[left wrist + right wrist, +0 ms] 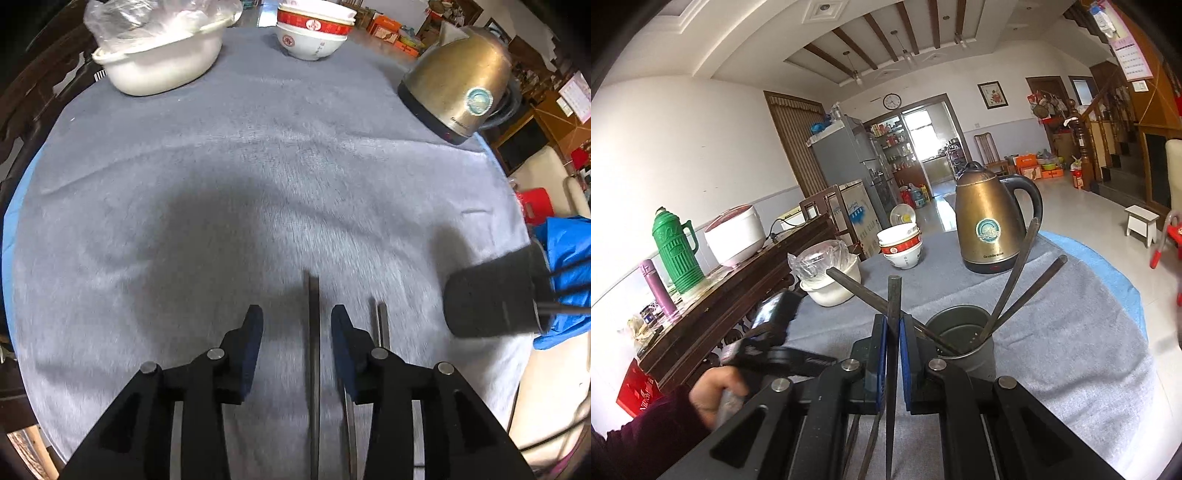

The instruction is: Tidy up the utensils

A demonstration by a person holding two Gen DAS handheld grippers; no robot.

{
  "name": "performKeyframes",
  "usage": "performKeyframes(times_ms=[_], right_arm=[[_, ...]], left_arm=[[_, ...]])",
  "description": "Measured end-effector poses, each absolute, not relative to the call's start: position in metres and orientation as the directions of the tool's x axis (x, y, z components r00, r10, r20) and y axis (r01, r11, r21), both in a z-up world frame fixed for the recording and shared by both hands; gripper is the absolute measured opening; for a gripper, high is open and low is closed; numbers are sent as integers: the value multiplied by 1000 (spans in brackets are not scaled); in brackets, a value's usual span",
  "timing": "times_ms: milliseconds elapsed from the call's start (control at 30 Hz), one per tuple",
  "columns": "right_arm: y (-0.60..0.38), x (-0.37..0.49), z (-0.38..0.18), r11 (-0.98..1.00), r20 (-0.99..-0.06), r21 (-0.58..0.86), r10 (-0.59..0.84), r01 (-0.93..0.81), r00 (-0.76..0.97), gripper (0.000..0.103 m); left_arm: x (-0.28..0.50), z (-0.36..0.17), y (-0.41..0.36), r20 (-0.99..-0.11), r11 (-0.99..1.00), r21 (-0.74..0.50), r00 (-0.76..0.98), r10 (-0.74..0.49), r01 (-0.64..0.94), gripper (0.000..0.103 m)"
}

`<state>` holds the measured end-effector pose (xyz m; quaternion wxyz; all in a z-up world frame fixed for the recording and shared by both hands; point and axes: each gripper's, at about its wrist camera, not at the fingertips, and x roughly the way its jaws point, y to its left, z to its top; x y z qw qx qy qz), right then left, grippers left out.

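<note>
Left gripper open over chopstick; cloth ahead bare.

Desk: holder at the near edge, three chopsticks standing in it. Kettle behind the holder. Stacked bowls left of the kettle. Basin left of the bowls. Two chopsticks lie flat on the desk, side by side, left of the holder.

I read only a blurred brand word low on my kettle, at one o'clock; nothing else legible.
</note>
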<state>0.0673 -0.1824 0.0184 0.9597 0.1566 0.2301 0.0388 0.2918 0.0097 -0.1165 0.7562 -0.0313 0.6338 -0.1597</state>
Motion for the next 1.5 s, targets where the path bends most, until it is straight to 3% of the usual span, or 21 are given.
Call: performKeyframes(times_ms=[200, 333, 367, 533, 867, 1300, 1500], right_arm=[[-183, 67, 19, 948, -429, 320, 147, -3, 891, 8], [-183, 66, 19, 946, -428, 323, 150, -4, 891, 8], [-183, 66, 19, 946, -427, 325, 153, -6, 891, 8], [-180, 65, 20, 948, -428, 319, 156, -13, 890, 7], [-183, 61, 36, 950, -377, 314, 135, -11, 916, 8], [-204, 51, 87, 951, -214, 309, 37, 32, 976, 8], [-217, 47, 105, 945, -148, 322, -14, 61, 989, 8]], left_arm=[[305, -136, -7, -963, 955, -219, 114, -246, 202, 38], [306, -137, -13, -968, 958, -189, 125, -219, 216, 20], [306, -138, -14, -969, 958, -183, 126, -214, 220, 10], [300, -129, -5, -961, 958, -196, 152, -230, 208, 8], [242, -21, 27, -870, 933, -234, 369, -327, 275, 8], [171, 137, 44, -632, 873, -245, 613, -474, 422, 7], [156, 177, 39, -545, 852, -235, 662, -514, 467, 7]])
